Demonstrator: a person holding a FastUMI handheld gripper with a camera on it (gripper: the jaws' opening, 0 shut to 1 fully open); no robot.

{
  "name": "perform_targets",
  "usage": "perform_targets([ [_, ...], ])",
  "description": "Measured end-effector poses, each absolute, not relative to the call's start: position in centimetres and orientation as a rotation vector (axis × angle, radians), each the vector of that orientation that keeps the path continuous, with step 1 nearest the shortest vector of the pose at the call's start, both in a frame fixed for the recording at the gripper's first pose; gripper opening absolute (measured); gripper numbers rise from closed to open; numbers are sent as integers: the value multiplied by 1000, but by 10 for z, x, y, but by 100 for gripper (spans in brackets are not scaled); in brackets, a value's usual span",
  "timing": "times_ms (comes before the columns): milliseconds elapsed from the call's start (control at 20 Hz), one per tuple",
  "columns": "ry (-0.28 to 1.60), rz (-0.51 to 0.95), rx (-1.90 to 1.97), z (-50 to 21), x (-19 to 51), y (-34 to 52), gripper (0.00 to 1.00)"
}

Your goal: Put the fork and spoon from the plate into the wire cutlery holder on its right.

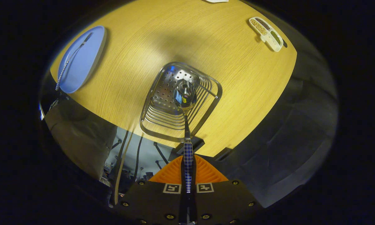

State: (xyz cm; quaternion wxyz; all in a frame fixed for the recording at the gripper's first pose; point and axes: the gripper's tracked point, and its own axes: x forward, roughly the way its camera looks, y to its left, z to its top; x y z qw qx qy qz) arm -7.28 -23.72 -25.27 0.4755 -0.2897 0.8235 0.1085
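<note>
Clamped between my gripper fingers, the spoon hangs bowl-first over the wire cutlery holder, ready to drop in. Off left, the fork waits on the plate.

Table: plate; holder; tray

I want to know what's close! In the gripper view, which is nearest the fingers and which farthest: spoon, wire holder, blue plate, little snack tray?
1. Spoon: its handle is clamped between the fingers.
2. Wire holder: just ahead, under the spoon's bowl.
3. Blue plate: beyond, off to the left, fork on it.
4. Snack tray: beyond, to the right, about as far as the plate; too close to call.
</note>
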Motion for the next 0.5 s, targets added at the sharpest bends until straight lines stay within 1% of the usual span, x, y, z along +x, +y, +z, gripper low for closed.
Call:
perform_targets([
  [100, 2028, 262, -696, -253, -68, -233, 4],
  [150, 2038, 259, -690, -255, -70, -232, 5],
  [200, 2046, 259, -682, -255, -68, -230, 10],
  [350, 2049, 242, -656, -254, -67, -229, 11],
  [400, 2045, 237, -638, -252, -67, -228, 16],
  [450, 2035, 230, -634, -249, -65, -227, 15],
  [500, 2024, 225, -628, -244, -62, -226, 22],
])
